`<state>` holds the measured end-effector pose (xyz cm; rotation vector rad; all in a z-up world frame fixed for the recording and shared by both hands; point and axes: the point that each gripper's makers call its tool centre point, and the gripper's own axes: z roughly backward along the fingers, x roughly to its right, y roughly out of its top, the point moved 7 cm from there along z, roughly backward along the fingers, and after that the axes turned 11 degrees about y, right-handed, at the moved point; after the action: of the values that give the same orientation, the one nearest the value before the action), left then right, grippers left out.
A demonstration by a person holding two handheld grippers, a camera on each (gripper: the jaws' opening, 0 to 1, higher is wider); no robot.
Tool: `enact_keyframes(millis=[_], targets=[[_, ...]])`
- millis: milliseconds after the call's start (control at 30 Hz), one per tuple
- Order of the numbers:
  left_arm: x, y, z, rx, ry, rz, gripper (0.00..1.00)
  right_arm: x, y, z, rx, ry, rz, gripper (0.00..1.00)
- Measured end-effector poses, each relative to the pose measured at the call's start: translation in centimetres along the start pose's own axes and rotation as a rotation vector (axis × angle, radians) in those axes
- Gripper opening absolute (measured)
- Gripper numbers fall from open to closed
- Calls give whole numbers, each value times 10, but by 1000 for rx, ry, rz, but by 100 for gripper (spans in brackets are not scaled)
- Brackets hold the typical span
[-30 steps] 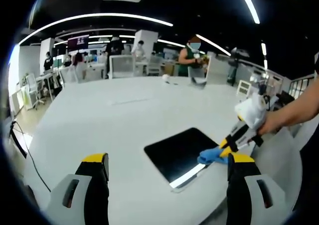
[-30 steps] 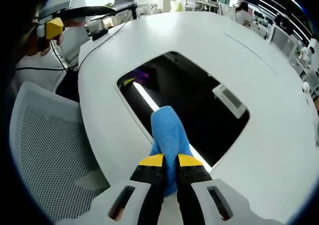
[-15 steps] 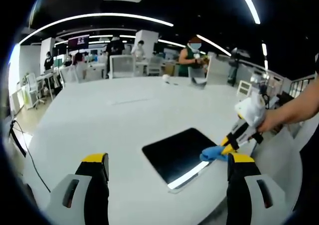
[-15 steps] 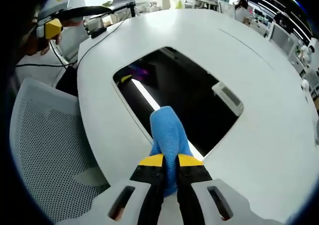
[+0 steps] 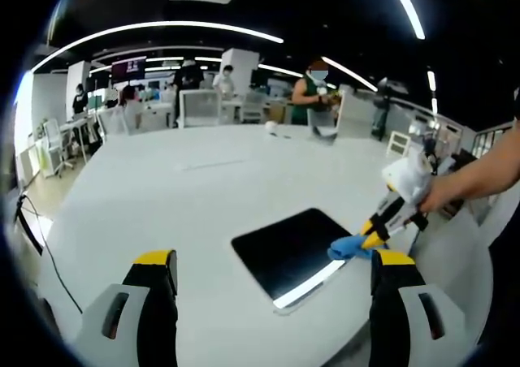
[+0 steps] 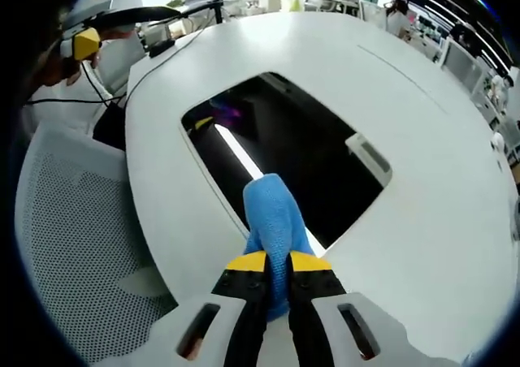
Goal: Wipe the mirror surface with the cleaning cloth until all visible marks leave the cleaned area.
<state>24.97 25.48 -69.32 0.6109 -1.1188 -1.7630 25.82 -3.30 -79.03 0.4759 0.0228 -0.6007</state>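
A large round white table (image 5: 203, 180) takes up most of the workspace. In the right gripper view a white mesh chair (image 6: 73, 245) stands at its left edge. Beyond the far side of the table, people (image 5: 313, 91) stand and sit among desks and chairs under long ceiling strip lights.

The mirror (image 5: 288, 249) lies flat on the table toward its near right edge; it is a dark rectangular panel with rounded corners, reflecting a bright strip light (image 6: 236, 152) and a ceiling unit.

The cleaning cloth (image 6: 276, 217), blue and bunched, rests on the near edge of the mirror, overlapping the glass and its border. In the left gripper view the cloth sits at the mirror's right corner.

The right gripper (image 6: 276, 263) is clamped on the cloth, its yellow-tipped jaws pressed together around the fabric. A hand (image 5: 443, 196) holds it, reaching in from the right of the left gripper view.

The left gripper (image 5: 276, 261) hangs above the near table edge, jaws wide apart and holding nothing, well clear of the mirror surface.
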Motion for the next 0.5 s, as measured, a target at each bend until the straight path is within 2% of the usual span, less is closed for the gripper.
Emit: enact_keyframes(millis=[500], targets=[[0, 1, -2, -2, -3, 7, 100, 8, 3, 1, 7, -11, -2, 3]])
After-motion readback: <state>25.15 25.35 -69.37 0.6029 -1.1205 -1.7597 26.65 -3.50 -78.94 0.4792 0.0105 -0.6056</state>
